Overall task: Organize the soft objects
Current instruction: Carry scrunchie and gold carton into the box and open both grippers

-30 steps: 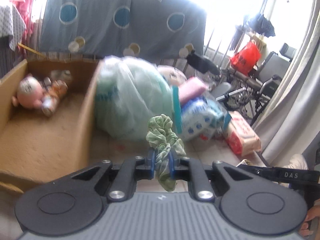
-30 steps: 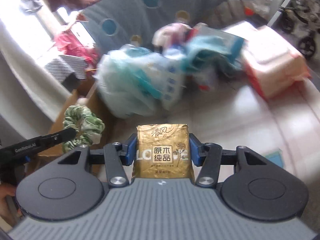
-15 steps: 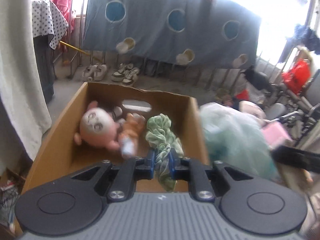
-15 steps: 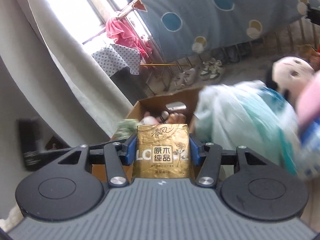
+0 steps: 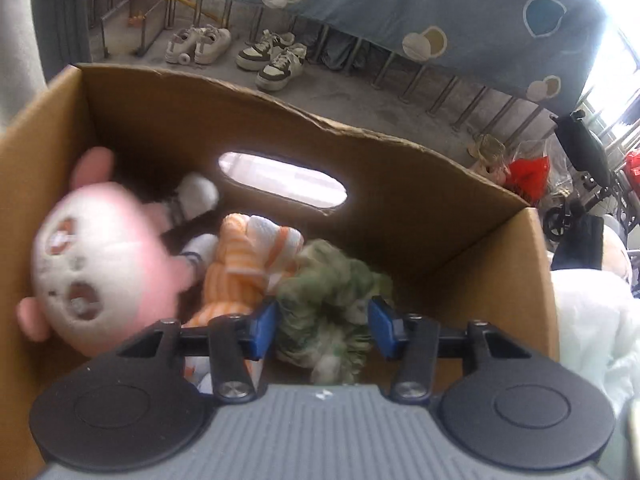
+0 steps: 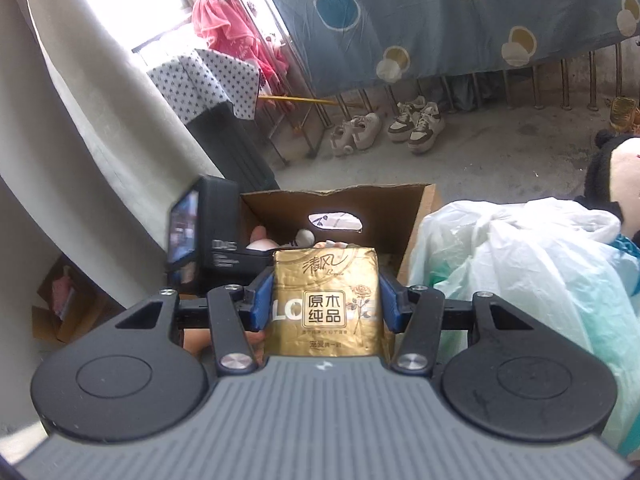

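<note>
My left gripper (image 5: 323, 330) is inside the cardboard box (image 5: 400, 184), its jaws open wide. The green scrunchie (image 5: 328, 304) lies loose between the fingers on the box contents. A pink-headed doll (image 5: 96, 264) and an orange-striped plush (image 5: 240, 268) lie to its left in the box. My right gripper (image 6: 325, 304) is shut on a gold tissue pack (image 6: 326, 304), held above and short of the same box (image 6: 384, 216). The left gripper's body (image 6: 212, 240) shows over the box in the right wrist view.
A pale plastic bag of soft goods (image 6: 520, 280) sits right of the box, with a plush toy (image 6: 616, 176) behind it. Shoes (image 6: 416, 120) and a hanging blue sheet (image 6: 440, 12) stand beyond. A curtain (image 6: 80, 160) hangs at the left.
My left gripper has gone down into the box and opened, letting go of the green scrunchie. My right gripper has swung left toward the box, still holding the tissue pack.
</note>
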Available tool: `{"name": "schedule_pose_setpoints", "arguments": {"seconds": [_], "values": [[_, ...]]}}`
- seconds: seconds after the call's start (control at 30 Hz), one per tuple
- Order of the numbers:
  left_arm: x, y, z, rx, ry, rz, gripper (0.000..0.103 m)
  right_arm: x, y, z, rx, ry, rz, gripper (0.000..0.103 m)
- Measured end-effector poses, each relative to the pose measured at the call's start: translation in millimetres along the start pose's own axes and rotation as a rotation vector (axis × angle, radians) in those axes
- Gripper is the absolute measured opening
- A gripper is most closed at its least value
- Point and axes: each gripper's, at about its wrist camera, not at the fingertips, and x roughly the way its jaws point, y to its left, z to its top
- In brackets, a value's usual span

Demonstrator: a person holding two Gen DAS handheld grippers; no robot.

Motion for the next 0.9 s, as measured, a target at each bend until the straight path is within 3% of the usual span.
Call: {"name": "schedule_pose_setpoints", "arguments": {"seconds": [0.1, 0.2, 0.33, 0.43, 0.5, 0.57, 0.67, 0.73, 0.8, 0.9], "values": [[-32, 11, -6, -0.022, -0.043, 0.009, 0.055, 12, 18, 2, -0.057, 0.024, -0.011, 0.051], [-82, 37, -14, -0.056, -0.137, 0.021, 0.056, 32, 36, 2, -0.098, 0.095, -0.030, 0.051], [-145, 81, -33, -0.186, -0.212, -0.081, 0.056, 77, 53, 0, -0.079, 0.195, -0.093, 0.051], [-182, 97, -51, -0.203, -0.255, -0.077, 0.056, 116, 60, -1, -0.050, 0.245, -0.173, 0.052], [-195, 104, -57, -0.198, -0.268, -0.064, 0.056, 146, 56, -5, 0.010, 0.348, -0.196, 0.053], [-206, 109, -68, -0.199, -0.278, -0.056, 0.056, 169, 52, -11, 0.063, 0.396, -0.251, 0.053], [-215, 113, -74, -0.219, -0.270, -0.067, 0.056, 185, 48, -19, 0.073, 0.382, -0.340, 0.064], [-215, 116, -77, -0.226, -0.256, -0.076, 0.056, 187, 45, -22, 0.053, 0.377, -0.360, 0.064], [-218, 118, -83, -0.212, -0.248, -0.081, 0.057, 183, 46, -22, 0.026, 0.376, -0.327, 0.058], [-208, 109, -86, -0.123, -0.214, -0.062, 0.058, 171, 52, -18, -0.041, 0.379, -0.301, 0.059]]}}
